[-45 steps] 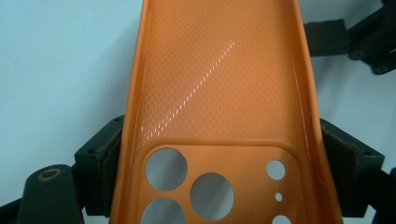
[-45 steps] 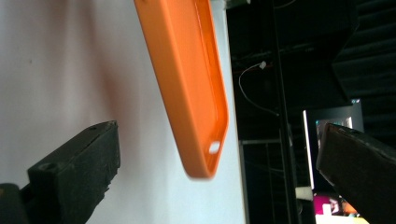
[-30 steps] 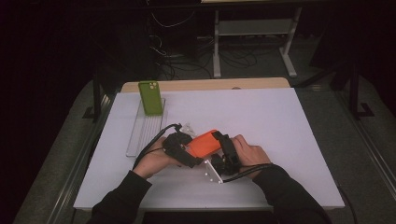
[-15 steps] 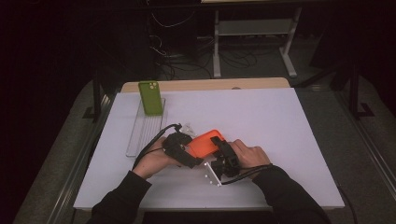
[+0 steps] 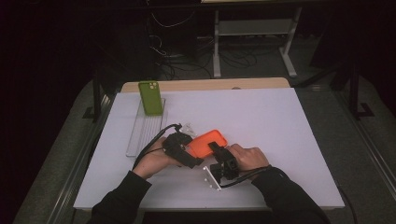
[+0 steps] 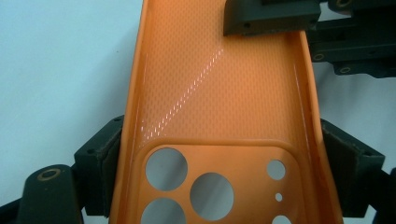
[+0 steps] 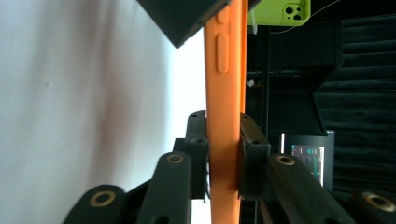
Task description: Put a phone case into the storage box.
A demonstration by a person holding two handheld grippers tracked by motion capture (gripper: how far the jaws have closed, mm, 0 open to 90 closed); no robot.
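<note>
Over white table (image 5: 280, 121), both grippers' fingers clamp the orange phone case (image 5: 208, 142), the right's just closing.

Orange phone case (image 5: 208, 143) (empty, cutouts visible) held above table

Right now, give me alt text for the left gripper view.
An orange phone case, inner side up with its camera cutouts near the bottom, is clamped across its width by the left gripper above a white table. The right gripper grips the case's far end.
</note>
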